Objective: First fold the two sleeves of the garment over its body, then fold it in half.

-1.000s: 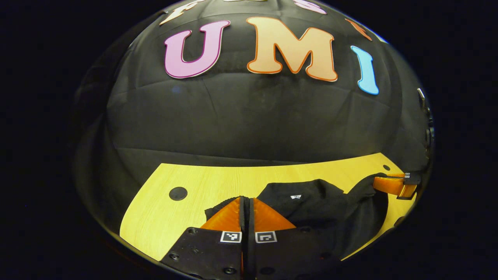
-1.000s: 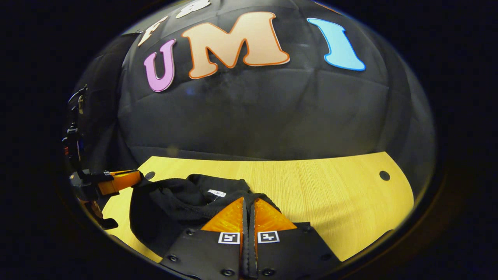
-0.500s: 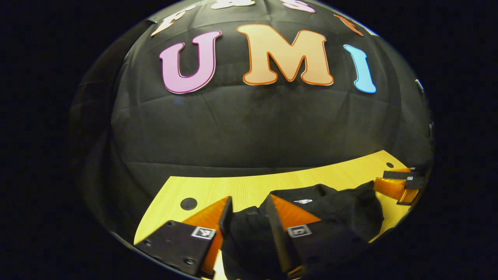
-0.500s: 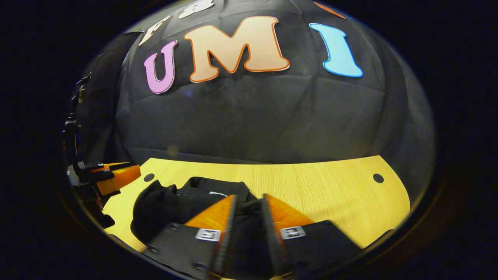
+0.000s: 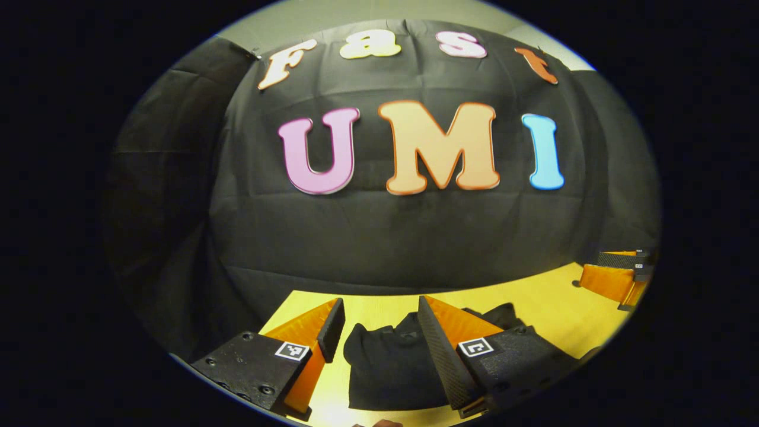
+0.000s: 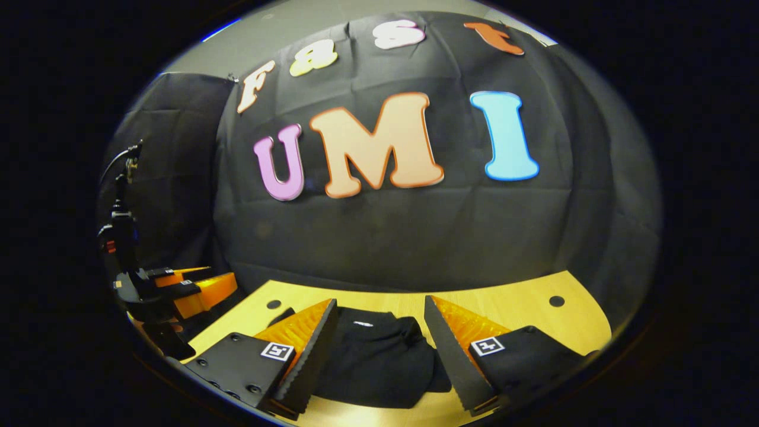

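The garment (image 6: 373, 362) lies folded on the table (image 6: 533, 308); both the left gripper (image 5: 379, 332) and right gripper (image 6: 379, 335) gape wide, holding nothing; the half-fold looks finished, so only clearing away remains.

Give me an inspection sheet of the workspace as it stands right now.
Surface: wooden table, with round holes.
Job's things: black garment lying bunched into a compact heap on the table.
Clutter: nothing seen.
Grippers: left gripper open, above the garment; right gripper open, above the garment; neither touches it.
Cables: one on a dark stand at the left of the right gripper view.
Surroundings: black cloth wall behind the table.
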{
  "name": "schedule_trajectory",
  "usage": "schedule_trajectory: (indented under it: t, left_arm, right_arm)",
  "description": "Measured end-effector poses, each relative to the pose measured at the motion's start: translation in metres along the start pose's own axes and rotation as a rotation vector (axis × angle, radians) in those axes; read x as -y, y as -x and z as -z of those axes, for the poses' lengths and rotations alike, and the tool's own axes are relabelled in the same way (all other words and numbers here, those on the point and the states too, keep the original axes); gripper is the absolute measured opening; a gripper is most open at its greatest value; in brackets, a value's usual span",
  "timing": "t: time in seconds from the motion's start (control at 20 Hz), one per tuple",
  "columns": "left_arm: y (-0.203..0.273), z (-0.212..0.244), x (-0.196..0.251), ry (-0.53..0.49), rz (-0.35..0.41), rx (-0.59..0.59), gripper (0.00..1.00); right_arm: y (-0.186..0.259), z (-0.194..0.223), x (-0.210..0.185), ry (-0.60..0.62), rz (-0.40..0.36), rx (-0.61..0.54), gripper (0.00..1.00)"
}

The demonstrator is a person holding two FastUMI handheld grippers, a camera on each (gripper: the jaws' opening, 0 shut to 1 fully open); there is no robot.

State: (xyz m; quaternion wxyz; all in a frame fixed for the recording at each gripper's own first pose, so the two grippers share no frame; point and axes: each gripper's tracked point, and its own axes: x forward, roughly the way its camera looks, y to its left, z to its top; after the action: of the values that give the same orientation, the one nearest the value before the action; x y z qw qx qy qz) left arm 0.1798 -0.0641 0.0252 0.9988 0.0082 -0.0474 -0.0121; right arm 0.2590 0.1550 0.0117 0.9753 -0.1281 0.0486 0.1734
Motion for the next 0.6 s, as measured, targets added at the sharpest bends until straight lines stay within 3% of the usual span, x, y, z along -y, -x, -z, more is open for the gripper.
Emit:
schedule_trajectory:
  t: [0.1,0.2,0.25,0.3,0.35,0.6]
  left_arm:
    - [0.030,-0.015,0.002,0.009,-0.021,0.042,0.80]
    - [0.058,-0.023,0.004,0.012,-0.039,0.081,0.75]
    - [0.071,-0.018,0.006,0.014,-0.051,0.075,0.80]
    - [0.084,-0.008,0.009,0.017,-0.055,0.056,0.80]
    - [0.098,0.002,0.014,0.016,-0.051,0.039,0.70]
    - [0.157,0.027,0.026,-0.026,-0.083,-0.008,0.89]
  right_arm:
    - [0.037,-0.008,-0.005,0.011,-0.030,0.046,0.92]
    - [0.071,-0.008,-0.009,0.026,-0.058,0.073,0.93]
    - [0.088,-0.004,-0.012,0.030,-0.067,0.082,0.94]
    - [0.103,0.000,-0.013,0.030,-0.077,0.094,0.89]
    - [0.116,0.006,-0.016,0.027,-0.088,0.100,0.95]
    - [0.168,0.056,-0.010,0.005,-0.078,0.065,0.97]
